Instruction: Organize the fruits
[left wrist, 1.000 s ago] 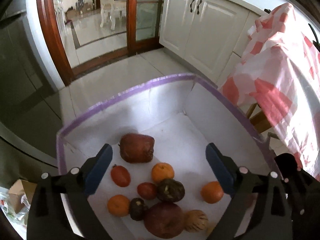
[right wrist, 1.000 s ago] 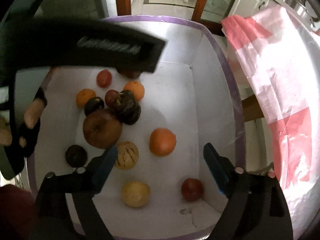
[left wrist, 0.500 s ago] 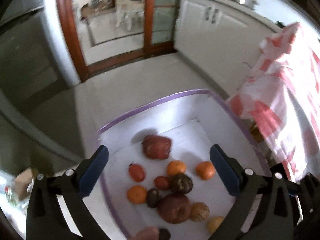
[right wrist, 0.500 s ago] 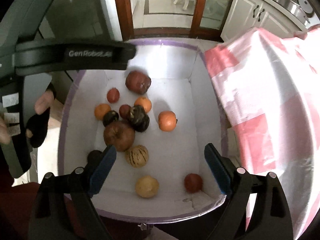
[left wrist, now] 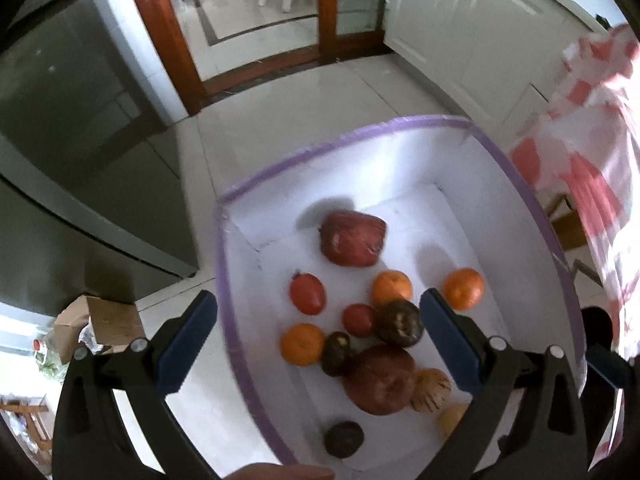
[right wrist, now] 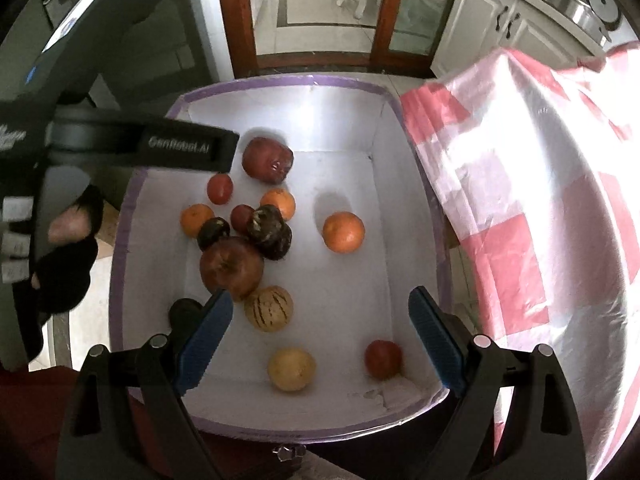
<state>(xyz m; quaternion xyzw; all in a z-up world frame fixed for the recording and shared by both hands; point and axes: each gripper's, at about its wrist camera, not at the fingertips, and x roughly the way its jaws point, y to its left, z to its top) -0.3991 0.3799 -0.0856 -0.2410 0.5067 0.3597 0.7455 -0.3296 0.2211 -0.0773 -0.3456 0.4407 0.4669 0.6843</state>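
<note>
A white foam box with a purple rim [left wrist: 344,142] [right wrist: 280,80] stands on the floor and holds several fruits: a large red fruit [left wrist: 354,238] [right wrist: 268,159] at the far end, oranges [left wrist: 463,288] [right wrist: 343,231], a big red apple [left wrist: 380,380] [right wrist: 231,267], a striped melon [right wrist: 269,308], a yellow fruit [right wrist: 291,369] and small tomatoes [left wrist: 307,293]. My left gripper [left wrist: 318,344] is open and empty, high above the box's left side. My right gripper [right wrist: 320,338] is open and empty above the box's near end. The left gripper's body [right wrist: 140,146] shows in the right wrist view.
A pink and white plastic cloth [right wrist: 540,208] [left wrist: 592,184] hangs over a table right of the box. A dark fridge [left wrist: 80,140] stands at the left. White cabinets [left wrist: 472,20] and a wooden door frame [left wrist: 168,36] lie beyond. A cardboard box [left wrist: 100,320] sits on the floor.
Both grippers have risen and pulled back from the box, so the whole box and more floor show now. Both stayed open and empty. The fruits have not moved.
</note>
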